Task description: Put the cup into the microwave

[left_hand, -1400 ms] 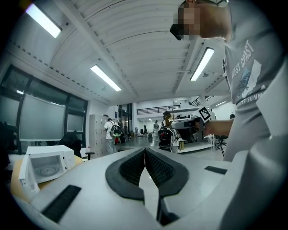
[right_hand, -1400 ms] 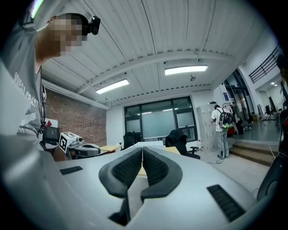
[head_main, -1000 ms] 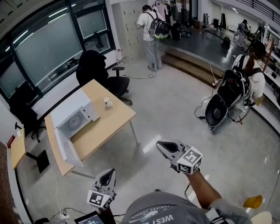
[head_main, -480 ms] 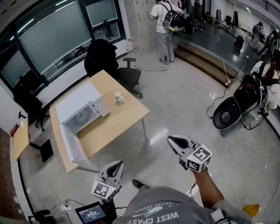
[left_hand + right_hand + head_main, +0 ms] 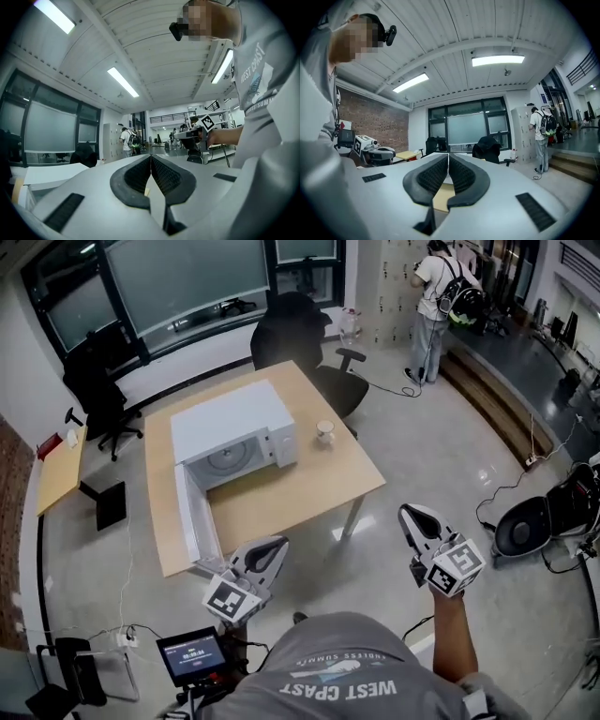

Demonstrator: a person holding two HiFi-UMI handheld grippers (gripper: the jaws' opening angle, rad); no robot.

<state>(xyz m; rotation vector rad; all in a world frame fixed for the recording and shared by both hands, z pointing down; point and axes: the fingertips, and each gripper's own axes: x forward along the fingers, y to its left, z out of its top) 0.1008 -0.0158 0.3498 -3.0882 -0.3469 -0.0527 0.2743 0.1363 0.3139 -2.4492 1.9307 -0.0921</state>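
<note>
- The cup [image 5: 324, 432] stands upright on the tabletop [image 5: 314, 491], just right of the microwave [image 5: 232, 425]. It has shifted from the head view's upper left to upper centre.
- The microwave door [image 5: 190, 519] hangs open.
- The left gripper [image 5: 275, 547] and right gripper [image 5: 411, 513], jaws together and empty, have come closer to the table. This looks like the approach, with no grasp begun.

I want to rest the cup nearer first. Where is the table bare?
Bare: the wide table patch in front of the microwave, between its open door and the right edge. Tight: the gap between microwave and cup.
</note>
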